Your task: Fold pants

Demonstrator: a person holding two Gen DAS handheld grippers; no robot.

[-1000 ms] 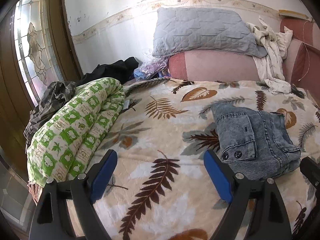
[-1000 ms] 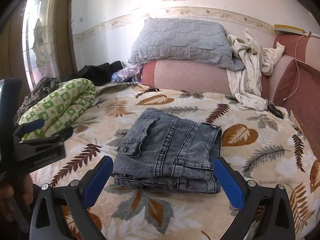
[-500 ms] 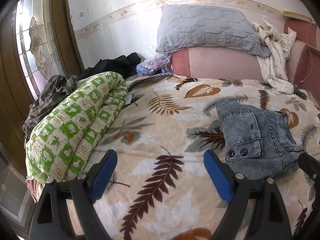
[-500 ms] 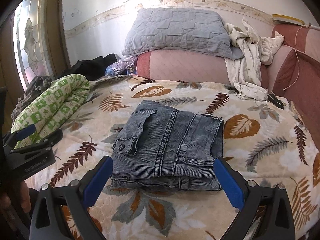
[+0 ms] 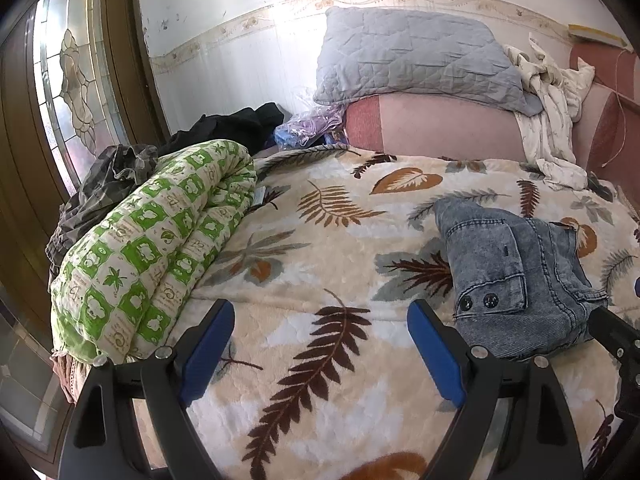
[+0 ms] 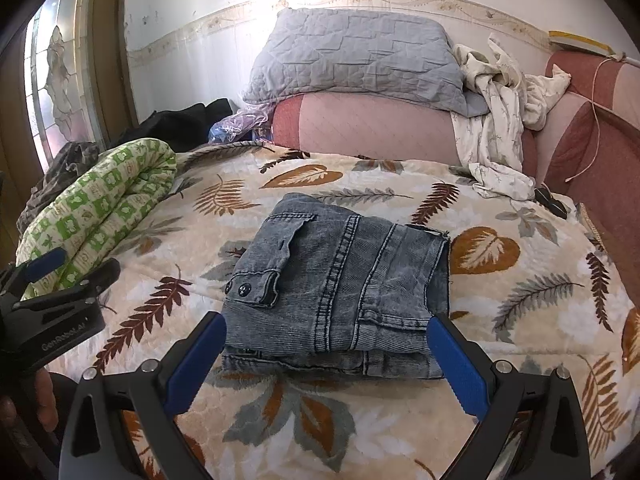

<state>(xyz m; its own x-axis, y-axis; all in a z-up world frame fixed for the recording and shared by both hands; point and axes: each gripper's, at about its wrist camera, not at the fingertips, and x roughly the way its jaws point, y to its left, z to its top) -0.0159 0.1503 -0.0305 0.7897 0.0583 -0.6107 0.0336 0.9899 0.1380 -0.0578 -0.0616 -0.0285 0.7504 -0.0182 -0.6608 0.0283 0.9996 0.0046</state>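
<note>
Here, folded pants (image 6: 340,284) on blanket (image 6: 520,320), left gripper (image 5: 320,344) and right gripper (image 6: 326,364) wide apart, empty

Faded blue-grey pants (image 6: 340,280) on cream leaf-print blanket (image 6: 520,320); green-checked quilt (image 6: 100,208).

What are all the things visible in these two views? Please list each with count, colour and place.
Folded grey-blue denim pants: one, middle of bed.
Leaf-print beige blanket: one, covering bed.
Rolled green-and-white quilt: one, bed's left edge.
Grey quilted pillow: one, atop pink headboard cushion.
Crumpled cream cloth: one, draped right of pillow.
Black clothing: one heap, far left corner.
Left gripper: blue pads, open, empty.
Right gripper: blue pads, open, before pants.
</note>
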